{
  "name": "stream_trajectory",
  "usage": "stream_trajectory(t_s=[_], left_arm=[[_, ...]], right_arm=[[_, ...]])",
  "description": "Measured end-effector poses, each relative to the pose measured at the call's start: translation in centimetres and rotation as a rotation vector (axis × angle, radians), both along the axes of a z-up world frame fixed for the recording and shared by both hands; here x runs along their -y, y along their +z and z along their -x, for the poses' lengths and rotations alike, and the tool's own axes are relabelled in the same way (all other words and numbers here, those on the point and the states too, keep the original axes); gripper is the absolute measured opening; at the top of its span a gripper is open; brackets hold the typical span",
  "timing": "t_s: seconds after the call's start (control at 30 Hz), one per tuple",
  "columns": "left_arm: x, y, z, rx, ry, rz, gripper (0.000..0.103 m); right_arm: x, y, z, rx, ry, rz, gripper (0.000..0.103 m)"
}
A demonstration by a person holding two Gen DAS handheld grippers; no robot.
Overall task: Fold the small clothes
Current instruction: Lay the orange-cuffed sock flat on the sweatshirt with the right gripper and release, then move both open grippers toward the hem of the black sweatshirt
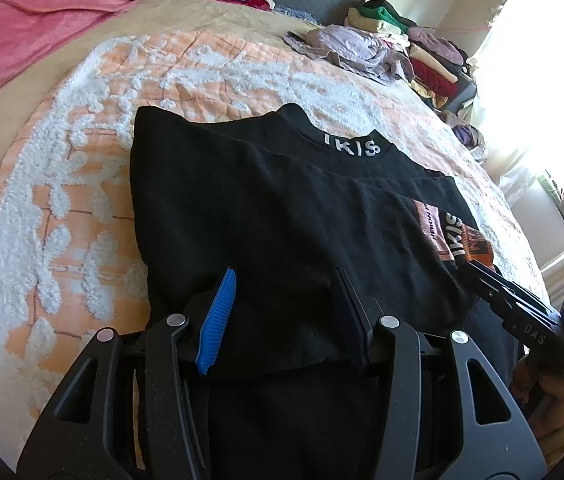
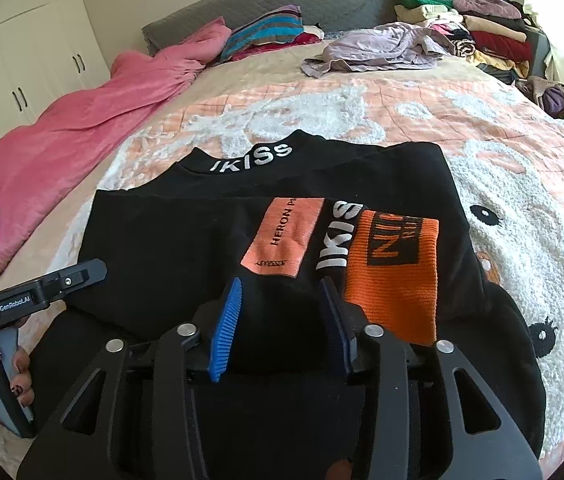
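Two grippers work over a black top (image 2: 185, 240) lying folded on a peach and white bedspread (image 2: 522, 216), its collar lettered "IKISS" turned toward the headboard. Far left, a pink blanket (image 2: 81, 128) is heaped along the bed's edge. The left gripper (image 1: 282, 312) sits over the near hem of the garment; black cloth lies between its blue pads (image 1: 217, 320), which stand partly apart, and whether they press the fabric cannot be told. The right gripper (image 2: 282, 320) is low over the near edge beside a peach label (image 2: 282, 236) and an orange cuff (image 2: 394, 272); its jaws are partly apart with a fold of black cloth between them. Farther right, a loose lilac garment (image 2: 378, 48) and stacked clothes (image 2: 482, 28) lie near the headboard.
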State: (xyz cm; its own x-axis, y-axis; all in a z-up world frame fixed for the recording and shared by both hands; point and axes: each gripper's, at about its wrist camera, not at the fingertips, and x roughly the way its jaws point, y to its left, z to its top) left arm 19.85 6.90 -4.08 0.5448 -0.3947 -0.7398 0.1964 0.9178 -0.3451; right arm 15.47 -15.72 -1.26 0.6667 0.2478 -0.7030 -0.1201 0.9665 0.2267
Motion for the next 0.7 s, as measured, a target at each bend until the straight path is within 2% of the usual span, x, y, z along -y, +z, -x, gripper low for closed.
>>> stream_trajectory(t_s=[0.13,0.23,0.3,0.37,0.43,0.53,0.6,0.63,0.7], left_arm=[[-0.2,0.5,0.4,0.013,0.007,0.006,0.042],[-0.4,0.8,0.8,0.031,0.018,0.006,0.049],[-0.5,1.2,1.1,0.047,0.025,0.003,0.056],[-0.8,1.5,1.3,0.058,0.032,0.010,0.057],[-1.1,1.7,1.4,0.064,0.047,0.018,0.059],[-1.6,1.9,1.6,0.071,0.067,0.027,0.067],[-1.7,1.9,1.7,0.073,0.073,0.027,0.068],[-1.7,2.0,1.8,0.075,0.079,0.025,0.070],[-1.9,2.1,2.0,0.079,0.094,0.021,0.084]], right_arm=[[0.0,0.4,0.4,0.008,-0.002,-0.002,0.048],[0.2,0.7,0.7,0.015,-0.008,-0.006,0.050],[0.3,0.9,0.8,0.020,-0.013,-0.008,0.056],[0.5,1.1,1.0,0.023,-0.014,-0.015,0.058],[0.5,1.3,1.2,0.028,-0.019,-0.010,0.063],[0.6,1.7,1.6,0.040,-0.023,-0.012,0.070],[0.9,1.9,1.8,0.046,-0.033,-0.013,0.080],[1.0,2.1,1.9,0.051,-0.034,-0.017,0.080],[1.3,2.4,2.2,0.061,-0.039,-0.022,0.085]])
